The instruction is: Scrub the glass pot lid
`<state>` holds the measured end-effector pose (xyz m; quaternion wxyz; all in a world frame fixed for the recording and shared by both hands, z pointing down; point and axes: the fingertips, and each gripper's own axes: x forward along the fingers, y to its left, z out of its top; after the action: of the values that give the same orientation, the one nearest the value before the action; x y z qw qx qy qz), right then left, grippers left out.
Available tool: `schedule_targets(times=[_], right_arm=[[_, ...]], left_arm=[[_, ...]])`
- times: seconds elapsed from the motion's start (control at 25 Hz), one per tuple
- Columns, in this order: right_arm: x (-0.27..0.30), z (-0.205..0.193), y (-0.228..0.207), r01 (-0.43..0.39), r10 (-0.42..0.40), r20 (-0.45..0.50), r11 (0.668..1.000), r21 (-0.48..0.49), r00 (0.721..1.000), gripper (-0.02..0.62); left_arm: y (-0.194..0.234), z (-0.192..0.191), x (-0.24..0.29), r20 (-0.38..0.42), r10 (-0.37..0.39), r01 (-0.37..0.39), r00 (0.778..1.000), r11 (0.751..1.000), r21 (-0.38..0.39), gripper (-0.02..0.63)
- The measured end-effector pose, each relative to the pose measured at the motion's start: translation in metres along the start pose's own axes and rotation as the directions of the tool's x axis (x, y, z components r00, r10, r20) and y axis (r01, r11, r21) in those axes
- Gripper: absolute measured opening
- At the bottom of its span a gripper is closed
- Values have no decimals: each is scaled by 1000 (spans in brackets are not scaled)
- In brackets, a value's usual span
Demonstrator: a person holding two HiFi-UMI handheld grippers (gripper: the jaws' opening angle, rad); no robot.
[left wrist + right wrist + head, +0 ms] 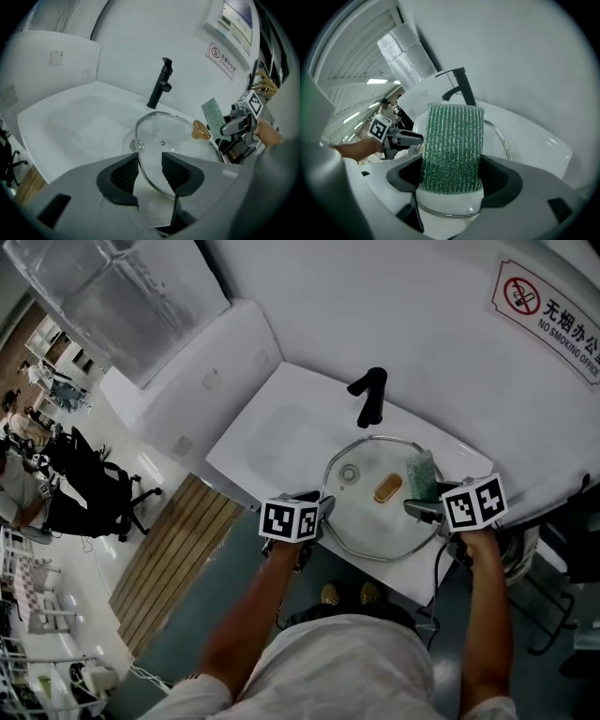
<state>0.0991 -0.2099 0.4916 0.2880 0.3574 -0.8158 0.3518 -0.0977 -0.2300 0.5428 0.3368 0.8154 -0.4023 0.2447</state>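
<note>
The right tool [452, 177] clamps a green scrub pad [452, 140] upright, at the 2 o'clock edge of the glass pot lid [375, 512]. The left tool [150, 171] stands wide, and the lid's rim runs through its gap (9 o'clock side). The lid lies in the white sink [272, 442], with the black faucet [370, 395] at 12 o'clock.

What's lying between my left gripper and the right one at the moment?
The glass pot lid, with its gold knob, spans the gap between the left gripper and the right gripper, which holds a green scrubbing pad. The head view shows it.
</note>
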Motion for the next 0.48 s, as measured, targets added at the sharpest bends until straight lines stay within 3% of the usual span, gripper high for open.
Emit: schedule_targets(times=[0.24,0.48], right_arm=[[-13,5,44,111,-112,8,970,-215,994,348],[-3,-5,84,192,-215,-13,897,-398,977,348]], left_arm=[[0,0,0,2,6,-6,1000,1000,-1,166],[0,-1,-1,2,12,-12,1000,1000,-2,166]])
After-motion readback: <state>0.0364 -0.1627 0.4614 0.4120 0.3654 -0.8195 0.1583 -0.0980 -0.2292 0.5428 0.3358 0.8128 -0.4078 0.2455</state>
